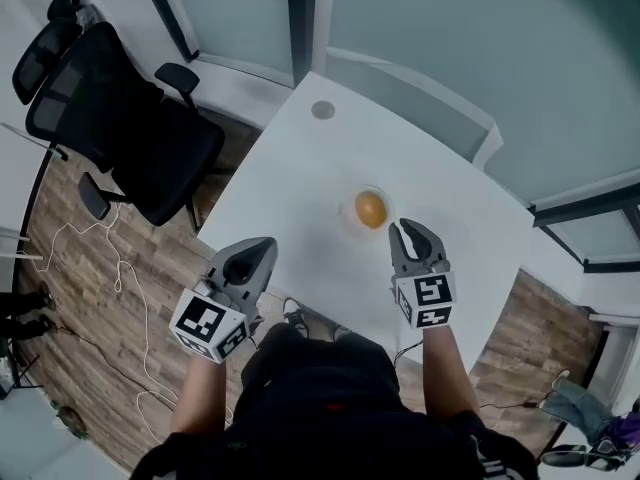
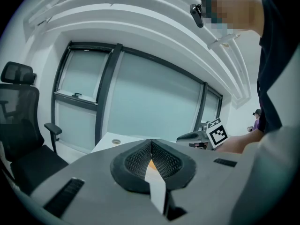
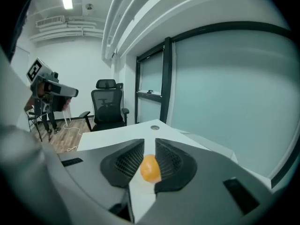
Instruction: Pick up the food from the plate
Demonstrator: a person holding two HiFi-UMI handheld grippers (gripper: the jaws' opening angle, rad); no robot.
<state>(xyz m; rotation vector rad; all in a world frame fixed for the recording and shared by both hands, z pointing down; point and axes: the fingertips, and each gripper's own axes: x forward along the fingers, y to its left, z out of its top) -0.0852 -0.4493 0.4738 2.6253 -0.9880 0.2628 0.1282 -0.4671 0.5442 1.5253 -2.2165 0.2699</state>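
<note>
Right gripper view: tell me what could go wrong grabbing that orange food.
The right gripper is almost shut, its gap narrower than the food; advanced so, it would likely shove the food off the plate. The food looks round and may roll or slip from the grip.

Left gripper (image 1: 266, 246) held forward and left of torso (image 1: 320, 398), jaws pressed together, empty. Right gripper (image 1: 410, 230) held forward and right, jaws nearly closed, thin slit left, nothing gripped. Forearms (image 1: 447, 368) extended forward.
</note>
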